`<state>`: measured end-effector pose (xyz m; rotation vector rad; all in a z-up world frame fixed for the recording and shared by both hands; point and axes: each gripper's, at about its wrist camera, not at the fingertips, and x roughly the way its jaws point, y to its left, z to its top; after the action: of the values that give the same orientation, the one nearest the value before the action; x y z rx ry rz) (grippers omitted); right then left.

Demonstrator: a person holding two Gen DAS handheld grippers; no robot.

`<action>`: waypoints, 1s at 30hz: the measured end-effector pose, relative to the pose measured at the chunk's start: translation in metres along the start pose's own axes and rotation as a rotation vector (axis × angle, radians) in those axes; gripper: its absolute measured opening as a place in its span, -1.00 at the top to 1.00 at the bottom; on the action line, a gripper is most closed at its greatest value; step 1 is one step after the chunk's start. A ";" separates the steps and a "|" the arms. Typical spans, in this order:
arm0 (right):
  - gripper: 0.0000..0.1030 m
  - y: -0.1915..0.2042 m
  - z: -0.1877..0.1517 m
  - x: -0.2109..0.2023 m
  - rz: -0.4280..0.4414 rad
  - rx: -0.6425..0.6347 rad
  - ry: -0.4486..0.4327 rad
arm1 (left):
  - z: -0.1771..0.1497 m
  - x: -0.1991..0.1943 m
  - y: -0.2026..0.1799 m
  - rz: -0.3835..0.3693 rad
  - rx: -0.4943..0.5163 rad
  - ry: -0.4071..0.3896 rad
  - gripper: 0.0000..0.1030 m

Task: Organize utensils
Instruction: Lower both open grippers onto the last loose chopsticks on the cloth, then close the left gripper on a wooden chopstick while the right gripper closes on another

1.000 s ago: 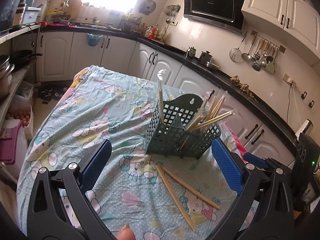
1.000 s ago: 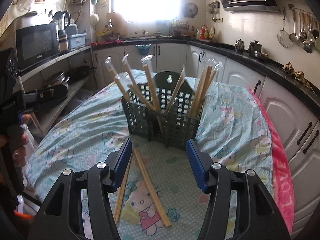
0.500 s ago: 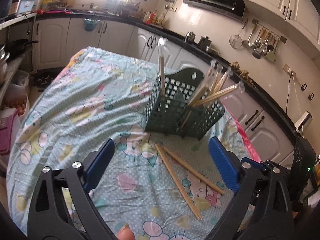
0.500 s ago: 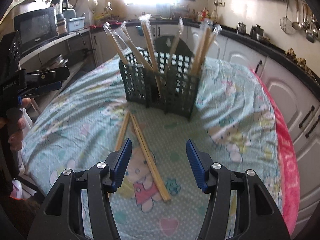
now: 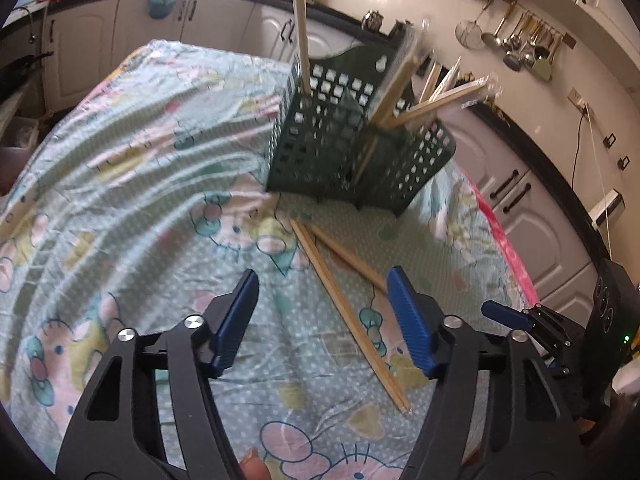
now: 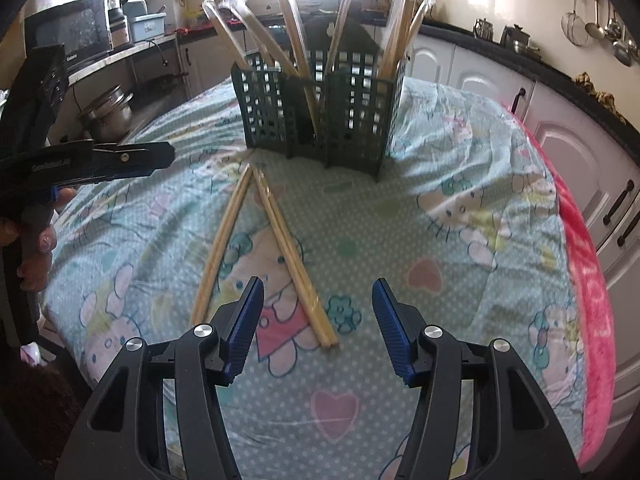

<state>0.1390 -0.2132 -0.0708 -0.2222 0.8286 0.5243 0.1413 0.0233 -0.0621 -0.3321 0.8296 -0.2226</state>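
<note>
Table is covered by a pale green cartoon-cat cloth, wrinkled, with a pink blanket edge along its right side in the right wrist view. A dark green slotted utensil caddy stands upright mid-table, with wrapped chopstick pairs sticking up out of its compartments and leaning outward.

Two more chopstick pairs lie loose on the cloth just in front of the caddy, tips converging near it in a V: one pair to the right, the other to the left.

Left gripper: jaws have just been closing, now at a medium gap over the loose pairs, pads touching nothing. Right gripper: medium gap, empty, hovering above the near ends of the V.

Room: white cabinets under a black countertop, microwave on the shelf left, ladles and strainers hung on a wall rail. Bright window behind washes out detail; the left wrist view is motion-blurred, so the caddy's contents are hard to count.
</note>
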 end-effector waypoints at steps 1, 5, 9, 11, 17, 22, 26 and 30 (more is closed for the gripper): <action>-0.05 0.001 -0.003 0.002 0.004 -0.006 0.009 | -0.001 0.003 -0.001 -0.002 -0.001 0.009 0.05; 0.00 0.001 -0.010 0.006 0.013 -0.019 0.019 | -0.005 0.017 -0.001 -0.010 -0.004 0.054 0.26; 0.04 0.000 -0.014 0.009 0.020 -0.019 0.027 | -0.005 0.031 -0.003 -0.010 -0.002 0.086 0.35; 0.10 0.000 -0.015 0.012 0.022 -0.027 0.032 | -0.004 0.036 -0.004 -0.007 0.004 0.095 0.39; 0.27 -0.001 -0.017 0.019 0.026 -0.045 0.044 | 0.005 0.051 0.000 0.007 -0.007 0.117 0.41; 0.40 -0.004 -0.021 0.027 0.035 -0.047 0.063 | 0.012 0.061 0.007 0.023 -0.026 0.122 0.41; 0.69 -0.005 -0.022 0.026 0.048 -0.055 0.061 | 0.017 0.072 0.014 0.023 -0.052 0.134 0.49; 0.73 -0.012 -0.021 0.022 0.091 -0.021 0.070 | 0.025 0.077 0.019 0.019 -0.065 0.133 0.53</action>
<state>0.1442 -0.2234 -0.1011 -0.2242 0.9044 0.6135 0.2117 0.0208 -0.1064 -0.3735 0.9724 -0.2016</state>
